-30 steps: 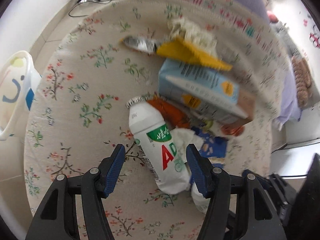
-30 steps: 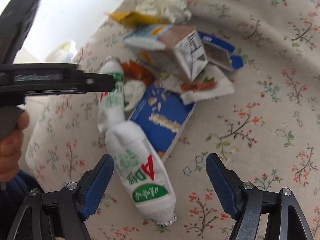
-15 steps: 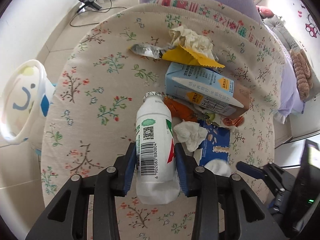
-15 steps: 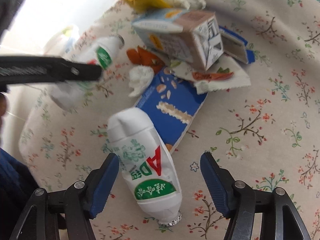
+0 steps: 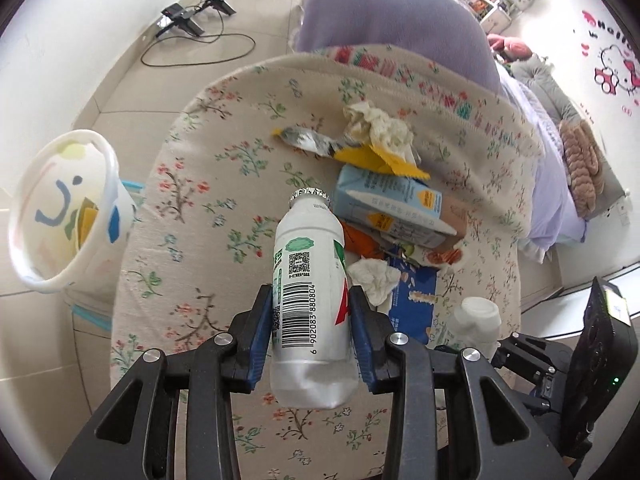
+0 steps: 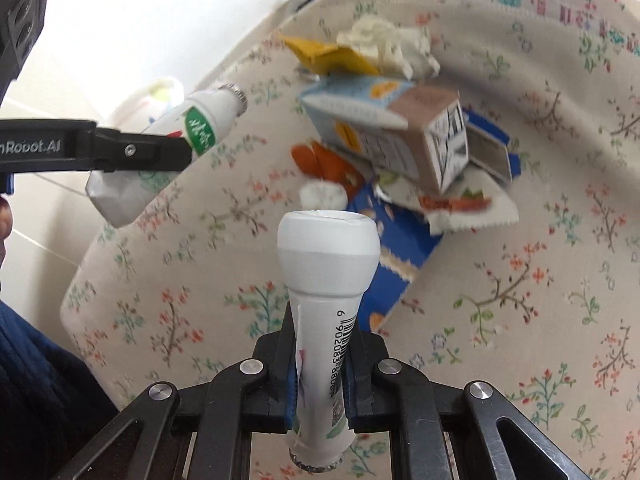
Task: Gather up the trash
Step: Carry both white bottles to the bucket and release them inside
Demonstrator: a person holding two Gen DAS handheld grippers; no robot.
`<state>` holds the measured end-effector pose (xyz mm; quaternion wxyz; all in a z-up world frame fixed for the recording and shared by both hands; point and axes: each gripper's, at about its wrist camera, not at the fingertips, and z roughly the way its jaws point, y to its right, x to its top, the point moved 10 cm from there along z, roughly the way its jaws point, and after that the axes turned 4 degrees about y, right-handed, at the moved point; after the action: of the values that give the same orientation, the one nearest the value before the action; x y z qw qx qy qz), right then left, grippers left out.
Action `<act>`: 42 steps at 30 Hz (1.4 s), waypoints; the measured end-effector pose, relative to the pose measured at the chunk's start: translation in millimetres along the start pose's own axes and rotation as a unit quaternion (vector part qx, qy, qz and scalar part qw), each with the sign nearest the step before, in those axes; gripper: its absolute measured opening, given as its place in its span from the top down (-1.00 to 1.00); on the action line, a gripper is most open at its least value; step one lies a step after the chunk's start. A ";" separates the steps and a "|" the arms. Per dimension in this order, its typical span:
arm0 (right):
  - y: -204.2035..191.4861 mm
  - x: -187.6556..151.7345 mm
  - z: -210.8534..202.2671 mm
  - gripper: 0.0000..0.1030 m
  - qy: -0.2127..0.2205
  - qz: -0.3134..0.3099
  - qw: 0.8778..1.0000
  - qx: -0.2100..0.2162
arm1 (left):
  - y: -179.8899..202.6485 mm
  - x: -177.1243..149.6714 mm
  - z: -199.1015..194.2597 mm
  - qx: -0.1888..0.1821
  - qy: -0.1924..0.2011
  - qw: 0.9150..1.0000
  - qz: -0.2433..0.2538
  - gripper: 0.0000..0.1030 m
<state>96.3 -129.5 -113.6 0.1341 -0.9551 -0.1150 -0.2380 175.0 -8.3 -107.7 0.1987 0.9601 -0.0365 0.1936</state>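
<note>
The right gripper (image 6: 320,376), closing on a crushed bottle (image 6: 326,280), may lose it; the left gripper (image 5: 310,332) clamps another bottle (image 5: 310,280) seemingly firmly.

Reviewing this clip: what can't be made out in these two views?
- Bin contents: left wrist view, wall hides all but yellow scraps.
- Second bottle label: right wrist view, squeezed between the closing right hand-held gripper pads.
- Blue packet print: too small, partly under tissue.

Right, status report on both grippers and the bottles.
Left gripper clamped on a white bottle, lifted. Right gripper, jaws closing, squeezing the second bottle flat. Bin off the table's left edge, path clear.
</note>
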 end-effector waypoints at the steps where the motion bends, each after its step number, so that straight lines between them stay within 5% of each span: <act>1: -2.0 3.2 -0.9 0.72 0.002 0.002 1.000 0.004 | -6.3 2.9 -4.7 0.003 0.005 1.000 -0.004 0.24; 9: -29.4 24.5 6.3 0.71 0.023 0.015 0.999 0.037 | -61.3 38.0 -42.9 -0.002 0.052 0.995 -0.085 0.24; 18: -58.7 58.5 23.4 0.71 0.039 0.017 0.998 0.052 | -190.4 58.7 -75.9 0.036 0.083 0.971 -0.219 0.24; 34: -187.7 140.9 106.2 0.71 0.031 0.023 0.984 0.172 | -251.4 62.5 -38.4 0.073 0.039 0.967 -0.241 0.23; 42: -239.3 173.3 164.7 0.70 0.025 0.029 0.983 0.182 | -279.2 61.9 -22.2 0.084 0.025 0.957 -0.278 0.20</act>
<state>247.4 173.0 -121.3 0.3154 -0.9115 -0.1250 -0.2325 265.2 257.3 -167.6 0.1637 0.9405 0.2531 0.1569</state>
